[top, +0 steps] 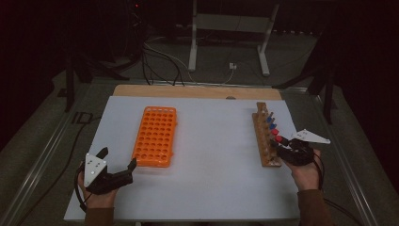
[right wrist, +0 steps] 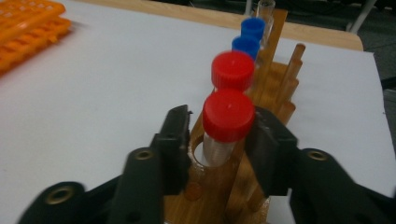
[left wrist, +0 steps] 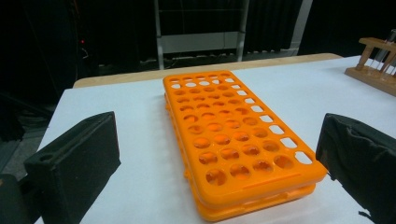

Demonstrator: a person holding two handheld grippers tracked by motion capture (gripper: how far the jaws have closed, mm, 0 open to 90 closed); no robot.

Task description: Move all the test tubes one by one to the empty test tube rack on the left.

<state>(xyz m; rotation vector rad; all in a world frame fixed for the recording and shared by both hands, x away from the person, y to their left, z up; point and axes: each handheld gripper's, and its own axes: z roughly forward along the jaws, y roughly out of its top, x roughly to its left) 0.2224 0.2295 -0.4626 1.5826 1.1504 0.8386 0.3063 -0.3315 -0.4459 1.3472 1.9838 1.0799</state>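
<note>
The right gripper [right wrist: 219,140] has its jaws closed around the nearest red-capped tube [right wrist: 227,122], which stands in the wooden rack [right wrist: 275,100]. Behind it in the rack stand another red-capped tube [right wrist: 233,70] and two blue-capped tubes [right wrist: 246,45]. The left gripper [left wrist: 217,158] is wide open and holds nothing; between and just beyond its jaws lies the orange rack [left wrist: 233,140], every hole empty.

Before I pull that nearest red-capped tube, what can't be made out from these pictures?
- Grip: in the right gripper view the right hand-held gripper flanks the red-capped tube; pad contact is unclear.
- Tube's lower end: hidden inside the wooden rack.
- Orange rack: its near edge is cut off at the bottom of the left gripper view.
</note>
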